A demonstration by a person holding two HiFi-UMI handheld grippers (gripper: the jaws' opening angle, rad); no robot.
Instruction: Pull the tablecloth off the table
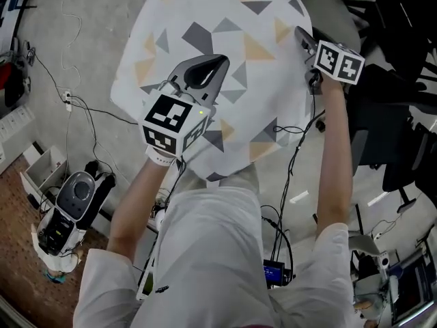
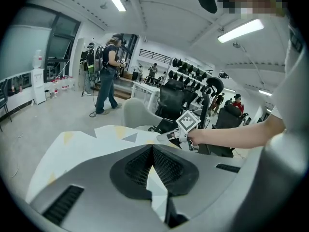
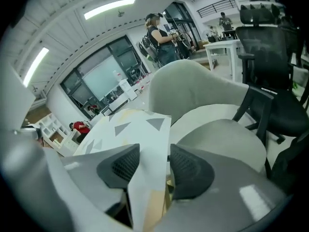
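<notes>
We see left tool (image 2: 153, 149) clamped shut on the near edge of the tablecloth (image 1: 225, 46); right tool (image 3: 154, 153) open at its right edge, cloth loose between.

Wears a white short-sleeved shirt (image 1: 212, 251), loose and creased, with sleeves ending above the elbows. Carries on the left claw (image 1: 217, 63) a smooth grey shell with black ribbed pads (image 2: 135, 170) and a white marker cube (image 1: 174, 121) printed with black squares. Shows the same build on the right claw (image 1: 302, 38), plus a thin black cable (image 1: 295, 157) hanging from it.
</notes>
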